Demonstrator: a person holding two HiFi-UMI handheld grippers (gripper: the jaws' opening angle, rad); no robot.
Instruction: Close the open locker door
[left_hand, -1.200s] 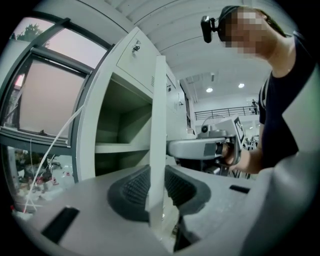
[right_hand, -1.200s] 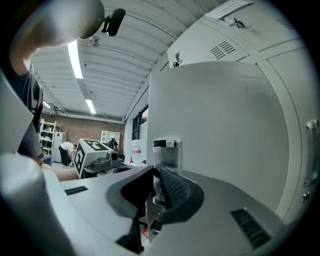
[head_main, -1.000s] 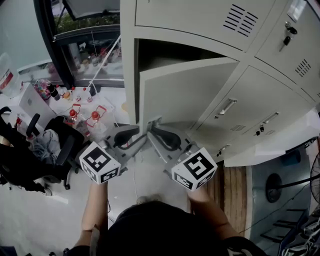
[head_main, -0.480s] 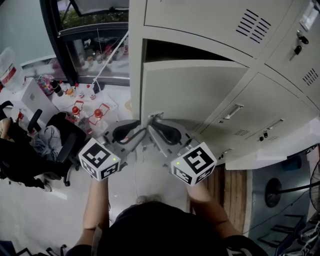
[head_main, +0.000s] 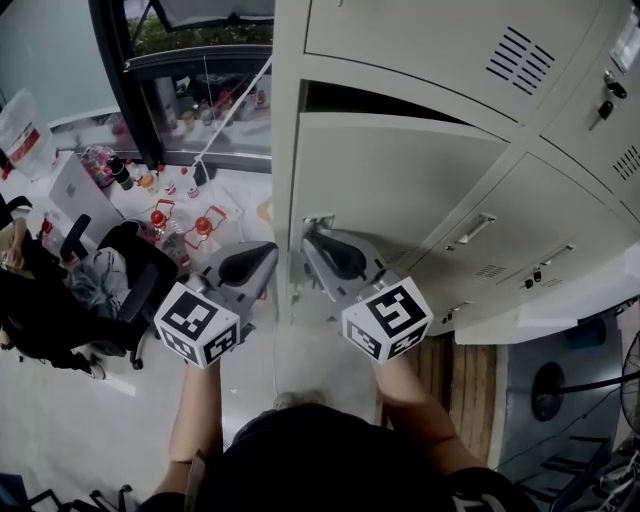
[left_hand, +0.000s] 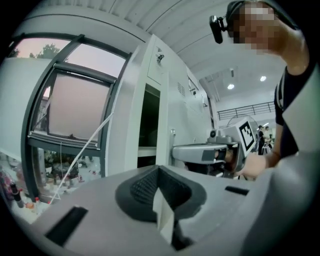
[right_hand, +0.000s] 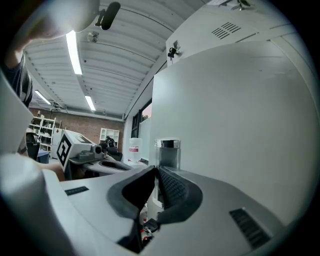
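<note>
The pale grey locker door (head_main: 400, 180) stands almost shut, with only a dark slit left along its top. My right gripper (head_main: 303, 237) is at the door's free edge, by the chrome latch (right_hand: 167, 152). Its jaws are nearly together, and the door's thin edge (right_hand: 156, 187) shows between them. The door face (right_hand: 240, 125) fills the right gripper view. My left gripper (head_main: 274, 258) hangs just left of the door and does not touch it; its jaws are shut with nothing in them. In the left gripper view I see the left gripper (left_hand: 159, 170), the dark opening (left_hand: 149, 120) and the right gripper (left_hand: 200, 152).
More locker doors with handles (head_main: 470, 230) and a keyed lock (head_main: 607, 100) are to the right. A black office chair (head_main: 130, 280), bottles (head_main: 180, 215) and a window (head_main: 200, 90) are on the left. A wooden pallet (head_main: 465, 370) lies by my right arm.
The door has swung further in and the dark opening has shrunk to a slit. Both grippers moved forward with it, and the left gripper's tip drew away from the right one.
</note>
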